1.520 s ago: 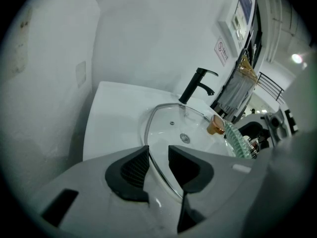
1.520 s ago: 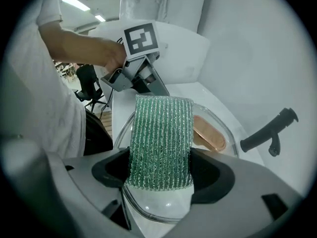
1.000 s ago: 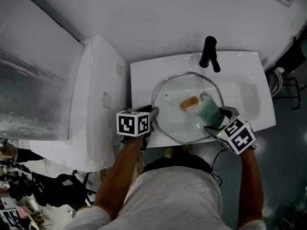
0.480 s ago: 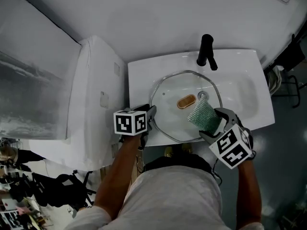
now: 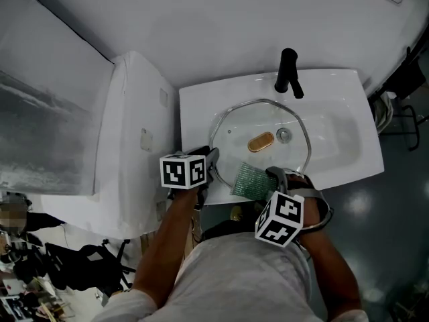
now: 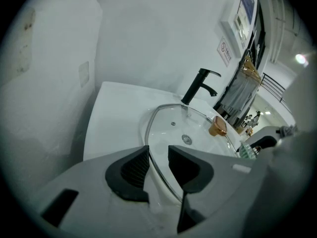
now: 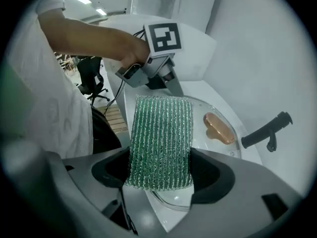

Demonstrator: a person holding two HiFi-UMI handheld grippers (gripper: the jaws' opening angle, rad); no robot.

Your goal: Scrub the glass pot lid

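The glass pot lid (image 5: 261, 116) lies over the white sink basin (image 5: 342, 136), its copper knob (image 5: 261, 142) at the middle. At the lid's front-left edge, my left gripper (image 5: 213, 161) is shut on the steel rim, which runs between its pads (image 6: 133, 167) in the left gripper view. My right gripper (image 5: 265, 180) is shut on a green mesh scrubber (image 5: 249, 182) at the lid's near edge, close beside the left gripper. In the right gripper view the scrubber (image 7: 161, 138) sticks out over the glass toward the left gripper (image 7: 171, 86), with the knob (image 7: 218, 128) to its right.
A black faucet (image 5: 288, 72) stands at the back of the sink, and the drain (image 5: 284, 135) shows through the glass. A tall white unit (image 5: 134, 133) sits against the sink's left side. A dark chair (image 5: 402, 86) is at the far right.
My right gripper has swept the scrubber from the lid's right side to its near edge, leftward and toward the person. The left gripper has kept its hold on the rim.
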